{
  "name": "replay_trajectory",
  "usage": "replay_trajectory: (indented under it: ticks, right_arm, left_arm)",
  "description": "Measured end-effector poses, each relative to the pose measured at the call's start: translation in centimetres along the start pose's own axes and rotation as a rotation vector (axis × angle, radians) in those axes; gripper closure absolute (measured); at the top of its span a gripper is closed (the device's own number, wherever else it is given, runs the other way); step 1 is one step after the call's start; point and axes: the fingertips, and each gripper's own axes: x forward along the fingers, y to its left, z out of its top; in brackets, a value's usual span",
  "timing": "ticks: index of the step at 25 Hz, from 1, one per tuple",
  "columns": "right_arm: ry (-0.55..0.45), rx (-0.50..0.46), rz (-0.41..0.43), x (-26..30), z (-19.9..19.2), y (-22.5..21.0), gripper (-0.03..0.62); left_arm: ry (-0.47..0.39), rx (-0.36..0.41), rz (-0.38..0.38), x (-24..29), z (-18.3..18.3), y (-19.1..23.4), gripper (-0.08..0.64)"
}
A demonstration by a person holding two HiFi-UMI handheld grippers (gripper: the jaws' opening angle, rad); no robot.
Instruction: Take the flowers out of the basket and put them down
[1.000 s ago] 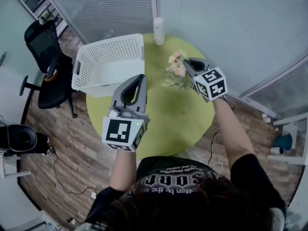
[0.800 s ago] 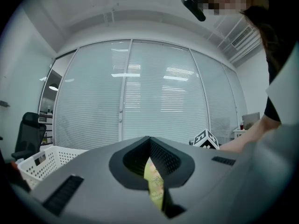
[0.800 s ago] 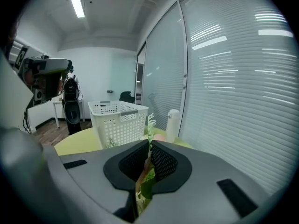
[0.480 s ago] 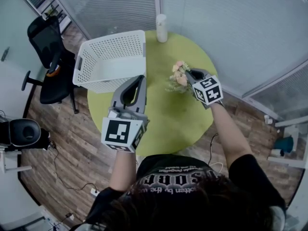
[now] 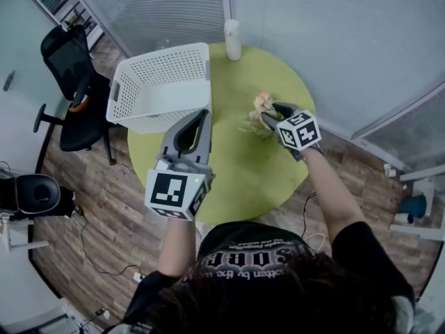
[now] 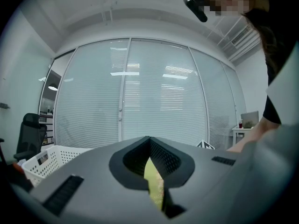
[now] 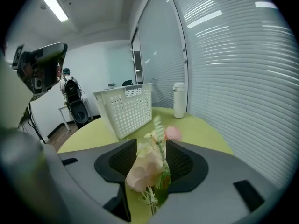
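right hand-held gripper point(image 5: 270, 117) just opened around flowers point(image 5: 261, 104) lying along its jaws, blooms outward.

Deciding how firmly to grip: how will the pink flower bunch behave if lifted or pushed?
The flower bunch probably weighs little: thin stems, small blooms. Likely floppy, since its sprigs splay apart. Pushed, it should drag rather than roll.
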Motion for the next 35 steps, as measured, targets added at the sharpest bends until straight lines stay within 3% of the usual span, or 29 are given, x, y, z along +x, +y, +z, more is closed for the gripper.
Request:
replay_trajectory:
  ticks: [8,19,22,26,35]
  right_arm:
    - [-0.036,-0.085,-0.027,-1.5,2.0,0.7,0.345]
    - [-0.26,-0.099,-0.029,-7.4,9.9,3.1,0.349]
    - [-0.329,-0.09,-0.038,-9.6,12.0,3.9,0.388]
    - [-0.418,-0.062,-0.059,-12.3,14.3,4.6,0.492]
    - [-0.481,-0.049,-0.052,-15.6,15.9,6.7,0.541]
  left_arm:
    - [-0.015,-0.006,-0.02,-0.5,0.0,-0.8,0.563]
    - [-0.03,-0.007,-0.011,-1.3,0.6,-1.4,0.562]
    - [-0.043,-0.007,-0.01,-1.5,0.7,-1.6,0.562]
    - [-0.059,-0.009,-0.004,-1.6,1.0,-1.6,0.561]
    - [-0.082,-0.015,0.005,-1.9,1.3,-1.9,0.563]
